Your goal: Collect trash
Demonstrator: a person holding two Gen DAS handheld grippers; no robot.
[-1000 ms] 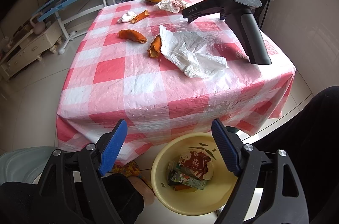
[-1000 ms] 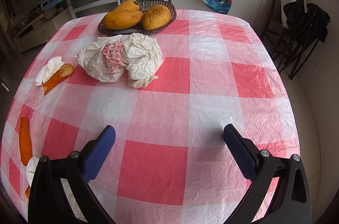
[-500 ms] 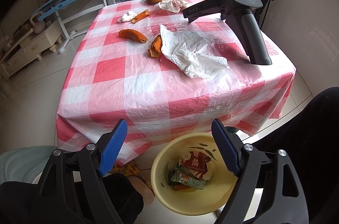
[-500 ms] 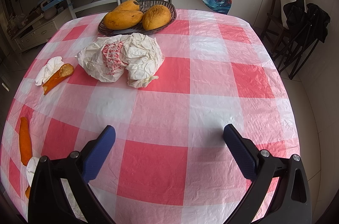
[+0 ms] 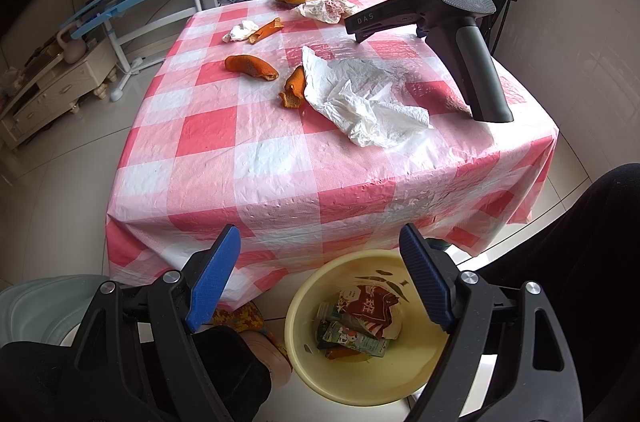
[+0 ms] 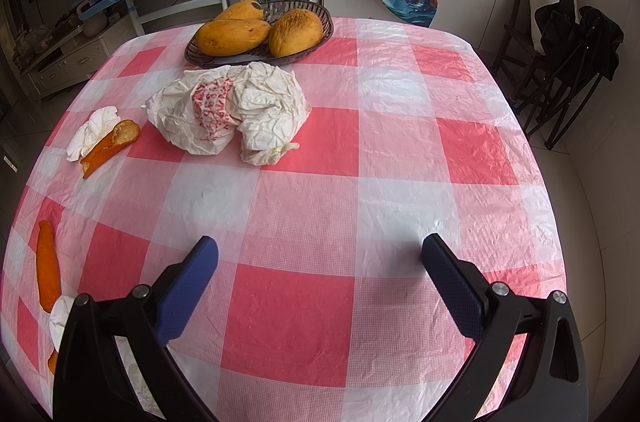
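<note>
Both tools are idle over the scene. The left gripper hangs with its blue pads spread wide and nothing between them, poised above the yellow basin on the floor at 6 o'clock of the table. The right gripper is likewise splayed and empty over the checked tablecloth.

The trash left to collect lies on the table: a crumpled wrapper at 11 o'clock of the right gripper just before the fruit basket, a peel strip touching a tissue wad at 10 o'clock, a curved orange peel, a smaller peel piece touching a spread tissue sheet, and some snack packets already in the basin.

Likely risks: the thin tissue sheet may slip out or tear if pinched at an edge; pads closing on it could snag the plastic tablecloth and drag it, shifting the basket of mangoes. A reach for the wrapper could bump that basket. The peel piece may fall away when the tissue sheet lifts. A release off-centre would miss the basin.

Readable writing: "DAS" on the side of the right tool in the left wrist view. The wrapper's red print and the packet's large characters are not legible.
</note>
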